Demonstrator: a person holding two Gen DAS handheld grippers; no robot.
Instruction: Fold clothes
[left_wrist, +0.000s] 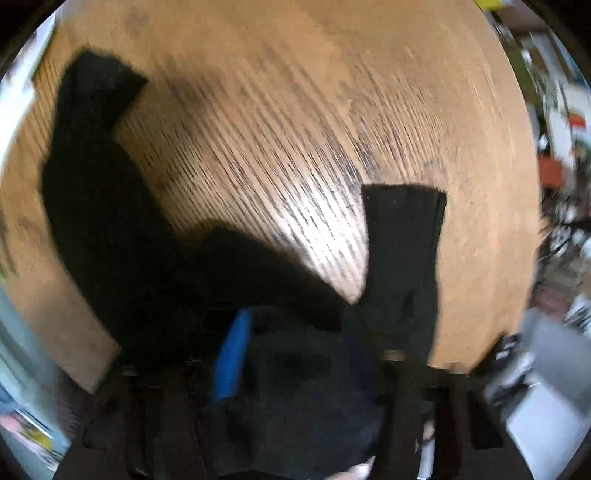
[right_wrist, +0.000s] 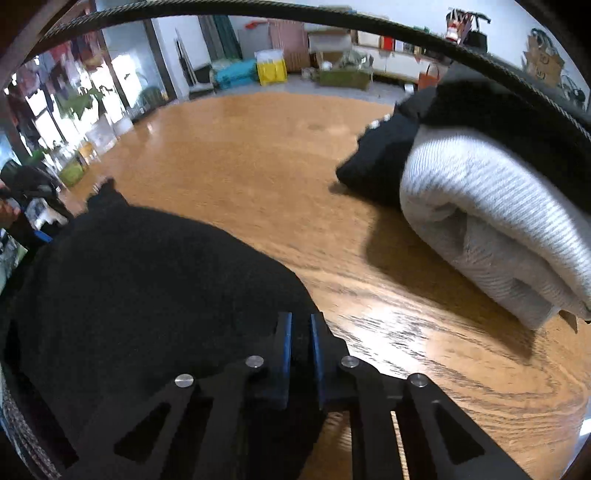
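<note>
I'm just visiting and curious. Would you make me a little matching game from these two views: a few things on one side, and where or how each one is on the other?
Things:
1. black garment
2. white knit
3. right gripper
4. wooden table

States:
A. folded in a stack
B. lying spread out
C. bare and shiny in the middle
D. shut on dark cloth

Pairs: 1-B, 2-A, 3-D, 4-C

Left wrist view looks steeply down, close over the wooden surface (left_wrist: 295, 110); right wrist view looks lower across it; both share the black garment (right_wrist: 147, 288).
</note>
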